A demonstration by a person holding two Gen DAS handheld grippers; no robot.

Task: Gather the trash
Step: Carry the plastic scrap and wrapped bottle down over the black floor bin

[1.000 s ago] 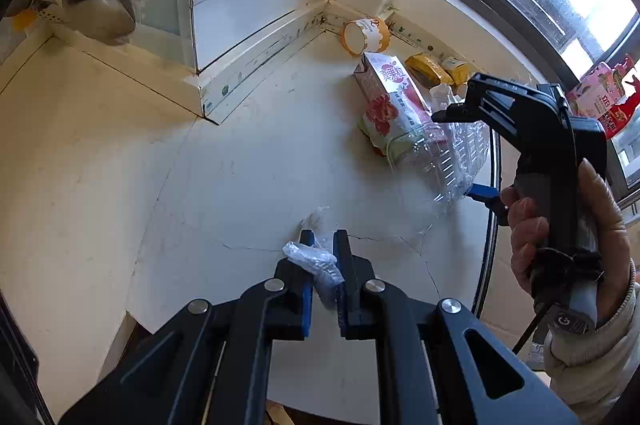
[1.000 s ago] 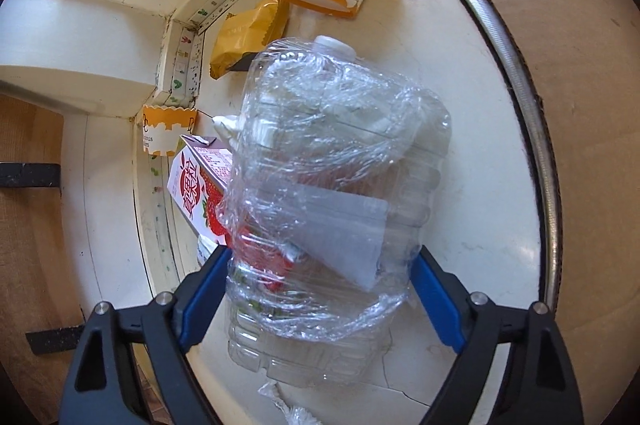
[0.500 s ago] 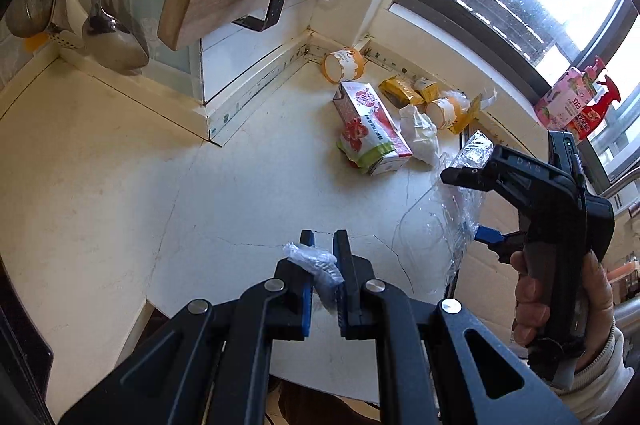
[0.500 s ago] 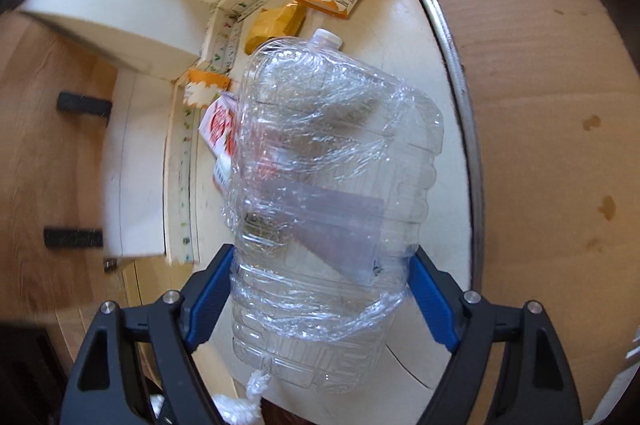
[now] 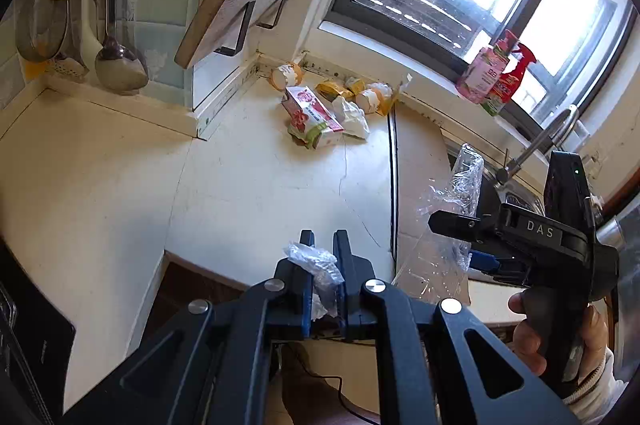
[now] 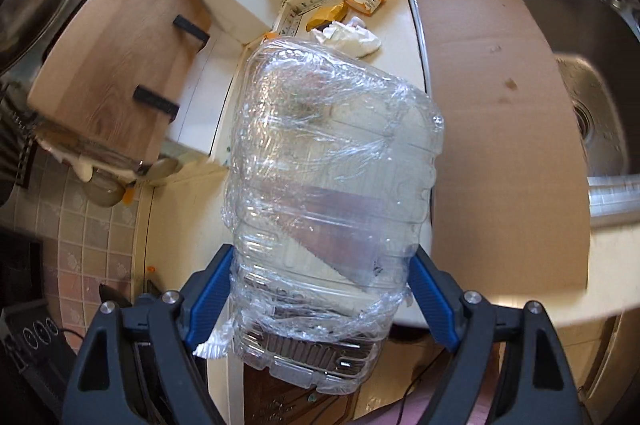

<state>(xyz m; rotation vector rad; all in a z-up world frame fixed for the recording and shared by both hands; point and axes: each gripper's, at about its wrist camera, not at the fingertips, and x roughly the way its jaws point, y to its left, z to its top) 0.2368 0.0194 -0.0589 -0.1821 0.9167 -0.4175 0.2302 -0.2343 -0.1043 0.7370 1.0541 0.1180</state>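
Cream kitchen counter [image 5: 256,185] runs to a corner under the window, where a red-and-green carton [image 5: 314,117], orange snack wrappers [image 5: 334,89] and a crumpled white tissue [image 5: 352,113] lie uncollected, their print too small to read. Nearer, the left gripper [image 5: 323,245] is clamped on a scrap of clear plastic [image 5: 314,259]. Rightward, the right gripper [image 6: 320,289], marked "DAS", squeezes a film-wrapped clear bottle [image 6: 332,193] held above the counter; I judge the task partway done.

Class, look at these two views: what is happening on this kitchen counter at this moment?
A person is clearing trash with a gripper in each hand. The left gripper is shut on a small plastic scrap. The right gripper clamps a big clear bottle wrapped in film, held off the counter. A carton, tissue and wrappers lie near the window corner, not yet collected.
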